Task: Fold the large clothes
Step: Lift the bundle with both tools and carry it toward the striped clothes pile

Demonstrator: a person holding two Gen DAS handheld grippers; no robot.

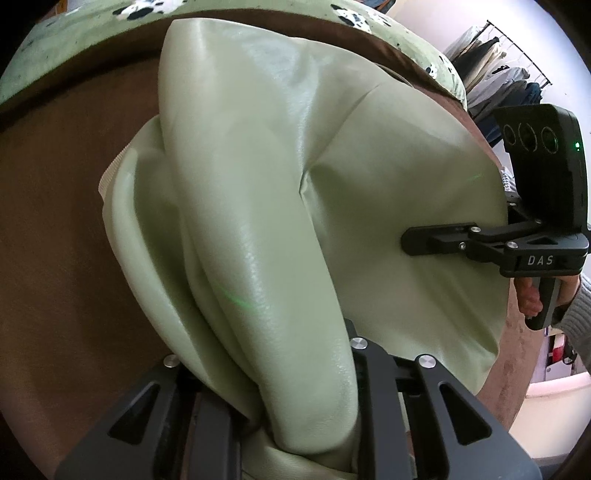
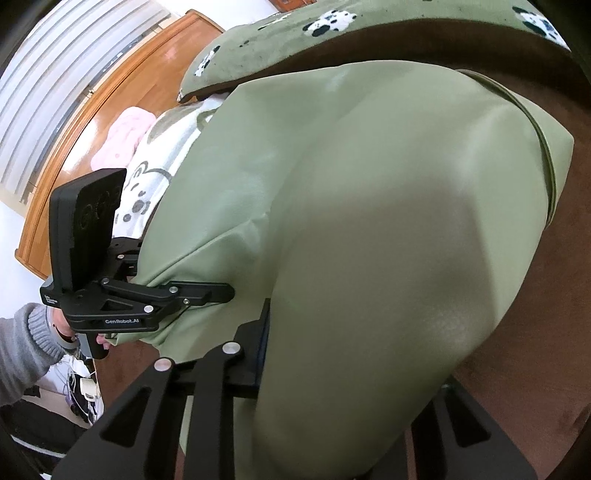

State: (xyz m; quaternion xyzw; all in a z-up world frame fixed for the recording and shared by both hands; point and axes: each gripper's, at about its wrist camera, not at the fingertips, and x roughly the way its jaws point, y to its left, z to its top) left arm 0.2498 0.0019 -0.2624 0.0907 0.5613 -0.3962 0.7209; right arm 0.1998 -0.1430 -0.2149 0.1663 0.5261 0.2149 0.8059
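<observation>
A pale green, leather-look jacket (image 1: 258, 184) (image 2: 388, 221) is bunched on a brown bed cover (image 1: 55, 221) (image 2: 535, 332). My left gripper (image 1: 280, 369) is shut on a thick fold of it, which rises between the two fingers; a ribbed cream cuff (image 1: 109, 177) shows at the left. In the right wrist view the left gripper (image 2: 231, 291) bites the jacket's left edge. My right gripper (image 2: 351, 362) is shut on the jacket too; the cloth hides its right finger. In the left wrist view the right gripper (image 1: 410, 242) presses into the jacket's right side.
A green quilt with black-and-white animal prints (image 1: 74, 22) (image 2: 295, 29) lies along the far side. A white patterned blanket (image 2: 162, 162) and a pink item (image 2: 122, 136) lie by a wooden headboard (image 2: 92, 122). A clothes rack (image 1: 491, 66) stands at the back right. Grey sleeves (image 2: 26, 343) hold the handles.
</observation>
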